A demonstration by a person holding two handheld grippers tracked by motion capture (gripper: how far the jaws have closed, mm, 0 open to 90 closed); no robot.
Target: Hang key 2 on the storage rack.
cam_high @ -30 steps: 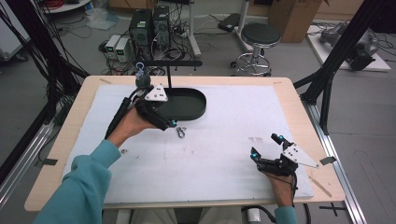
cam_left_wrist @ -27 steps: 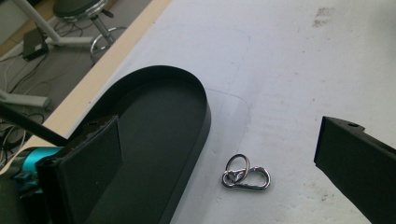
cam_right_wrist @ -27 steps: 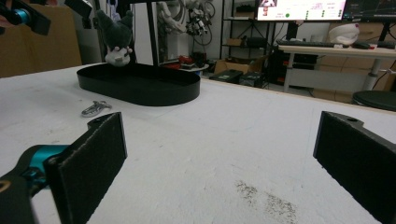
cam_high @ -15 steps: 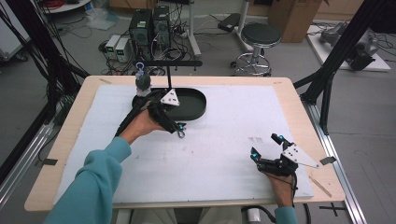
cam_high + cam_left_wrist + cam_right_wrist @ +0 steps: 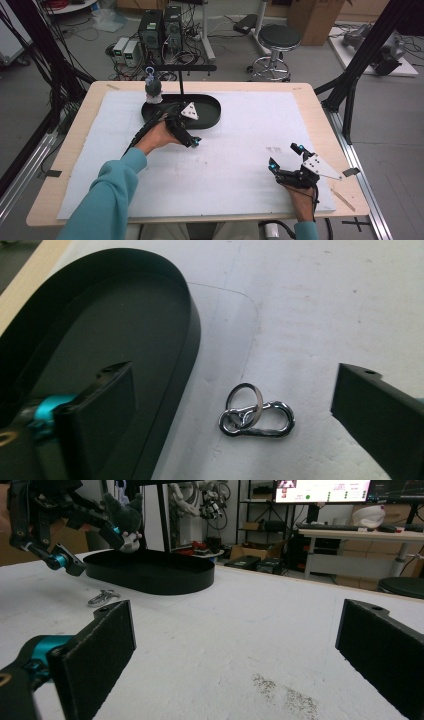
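Observation:
A silver carabiner with a key ring (image 5: 257,416) lies flat on the white table cover, just beside the black oval tray (image 5: 190,330). My left gripper (image 5: 192,142) hangs low over it, tips pointing down. In the left gripper view the carabiner sits between the two jaws (image 5: 234,375), and neither pad touches it. The jaws have just been closing a little and still stand wide. My right gripper (image 5: 284,154) rests open at the front right with nothing between its jaws (image 5: 235,612). From there I see the carabiner (image 5: 101,598) under the left gripper (image 5: 67,560).
The tray (image 5: 210,117) stands at the back middle of the table. A grey plush toy (image 5: 153,89) sits at its left end, below a black stand with a crossbar (image 5: 181,67). A stool (image 5: 279,37) and electronics stand on the floor behind the table.
My left gripper has sunk from over the tray's edge towards the carabiner on the table. The right gripper has kept still.

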